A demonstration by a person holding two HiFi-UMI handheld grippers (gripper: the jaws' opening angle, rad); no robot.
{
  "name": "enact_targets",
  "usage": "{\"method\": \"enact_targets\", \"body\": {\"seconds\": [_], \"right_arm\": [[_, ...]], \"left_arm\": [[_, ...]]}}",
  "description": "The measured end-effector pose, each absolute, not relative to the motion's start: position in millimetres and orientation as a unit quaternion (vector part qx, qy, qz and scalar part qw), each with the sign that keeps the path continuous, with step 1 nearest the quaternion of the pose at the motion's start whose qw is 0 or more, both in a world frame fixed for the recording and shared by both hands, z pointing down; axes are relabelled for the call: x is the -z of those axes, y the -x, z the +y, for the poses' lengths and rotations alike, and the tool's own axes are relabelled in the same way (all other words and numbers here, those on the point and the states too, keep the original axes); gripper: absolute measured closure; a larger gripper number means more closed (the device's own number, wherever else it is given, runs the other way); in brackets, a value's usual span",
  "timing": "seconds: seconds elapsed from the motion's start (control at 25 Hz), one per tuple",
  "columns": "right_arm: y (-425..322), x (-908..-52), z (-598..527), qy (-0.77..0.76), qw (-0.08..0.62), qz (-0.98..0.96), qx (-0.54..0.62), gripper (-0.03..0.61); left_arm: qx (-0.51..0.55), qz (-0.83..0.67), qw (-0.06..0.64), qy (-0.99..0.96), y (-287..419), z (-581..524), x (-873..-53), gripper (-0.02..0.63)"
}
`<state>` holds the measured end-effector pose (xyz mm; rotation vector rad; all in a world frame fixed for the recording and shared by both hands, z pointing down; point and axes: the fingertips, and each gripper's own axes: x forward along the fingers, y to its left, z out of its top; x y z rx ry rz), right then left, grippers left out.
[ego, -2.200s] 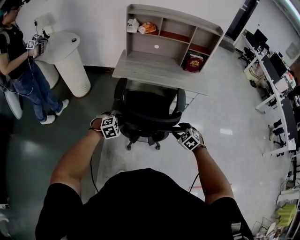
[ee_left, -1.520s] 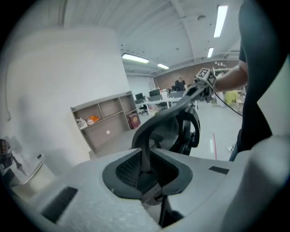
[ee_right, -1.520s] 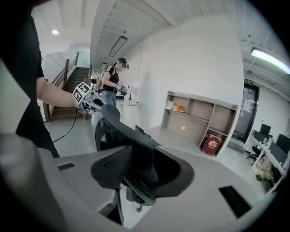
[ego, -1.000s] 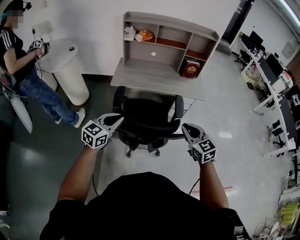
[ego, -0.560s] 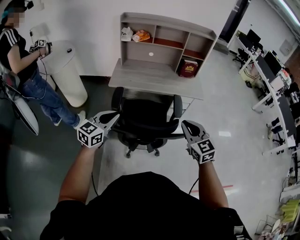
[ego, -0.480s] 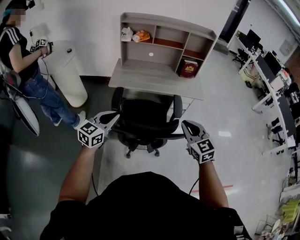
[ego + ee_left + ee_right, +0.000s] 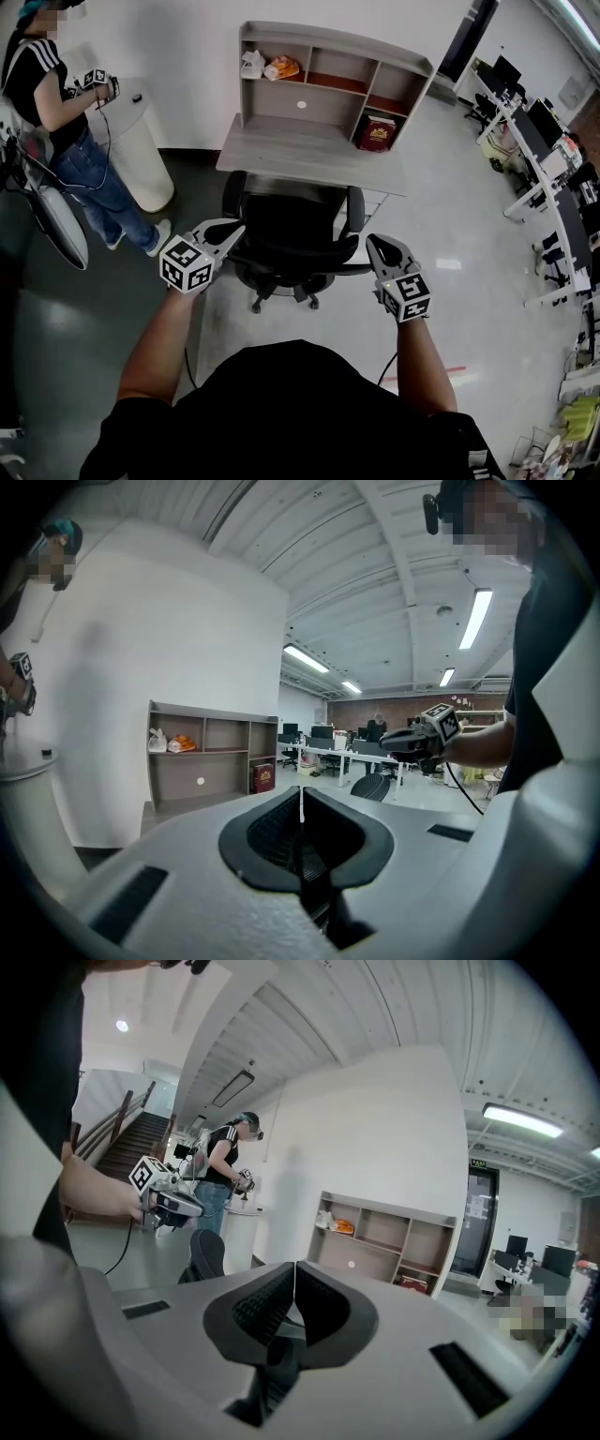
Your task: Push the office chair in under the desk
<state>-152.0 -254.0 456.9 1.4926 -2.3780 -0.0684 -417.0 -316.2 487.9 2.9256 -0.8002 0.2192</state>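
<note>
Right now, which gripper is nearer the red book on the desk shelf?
Right. The right gripper is almost straight below the red book in the head view; the left gripper is across the chair, farther left.

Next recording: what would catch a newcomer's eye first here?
A black office chair stands mid-frame, at the front edge of a grey desk with shelves. The left claw and right claw, both shut and empty, flank its backrest. At upper left a person stands beside a white pedestal.

Black short-sleeved shirt (image 7: 281, 403), grey left gripper (image 7: 236, 230) at nine o'clock, right gripper (image 7: 374, 243) at three, black-and-white marker cubes (image 7: 186, 264), black cables (image 7: 185, 354)
</note>
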Motion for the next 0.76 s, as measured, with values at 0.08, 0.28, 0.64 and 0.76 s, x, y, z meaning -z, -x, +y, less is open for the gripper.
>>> {"method": "enact_targets", "body": {"seconds": [0.08, 0.28, 0.64, 0.76], "right_arm": [[148, -457, -254, -0.529, 0.163, -0.832, 0.02, 0.565], [141, -459, -254, -0.538, 0.158, -0.828, 0.012, 0.565], [136, -466, -258, -0.543, 0.161, -0.825, 0.002, 0.565], [135, -466, -261, -0.544, 0.158, -0.824, 0.003, 0.565]], "left_arm": [[-0.073, -0.263, 0.05, -0.961, 416, -316, -488, 0.589], [-0.072, -0.259, 0.052, -0.962, 413, -319, -490, 0.589], [-0.079, -0.252, 0.056, -0.963, 407, -322, -497, 0.589], [-0.079, -0.252, 0.055, -0.963, 406, -324, -498, 0.589]]}}
